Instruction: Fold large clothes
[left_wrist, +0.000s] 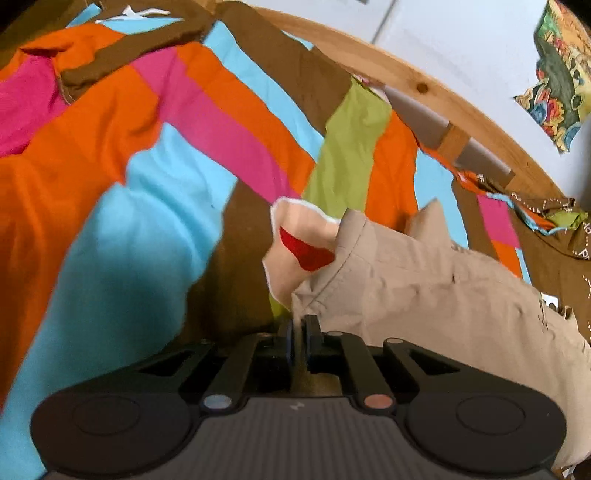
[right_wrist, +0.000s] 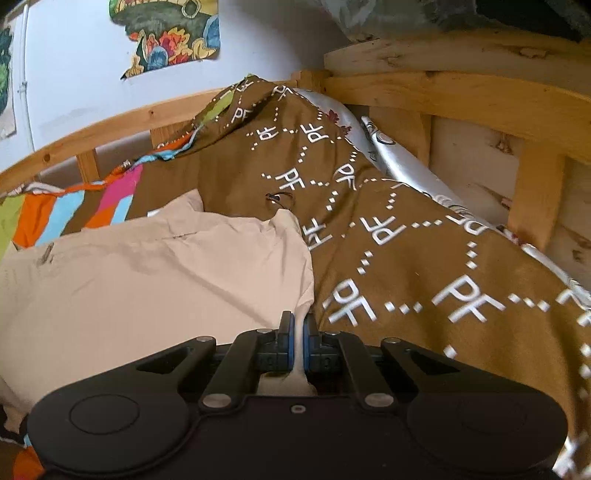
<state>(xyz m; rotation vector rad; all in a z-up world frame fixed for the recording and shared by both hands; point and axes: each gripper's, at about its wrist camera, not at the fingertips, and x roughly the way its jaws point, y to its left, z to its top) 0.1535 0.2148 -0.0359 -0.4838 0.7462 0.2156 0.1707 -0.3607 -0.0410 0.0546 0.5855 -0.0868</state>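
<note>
striped bedspread (left_wrist: 155, 206) under creased beige trousers (left_wrist: 424, 280), red-patched lining

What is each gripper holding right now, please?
Left gripper: shut on the beige garment.
Right gripper: shut on the same beige garment.

Left gripper (left_wrist: 298, 325) pinching beige garment (left_wrist: 424, 291), striped bedspread (left_wrist: 147, 177)

Wooden bed rail (left_wrist: 399, 74) (curved) blocks beyond striped bedspread (left_wrist: 122, 206).
</note>
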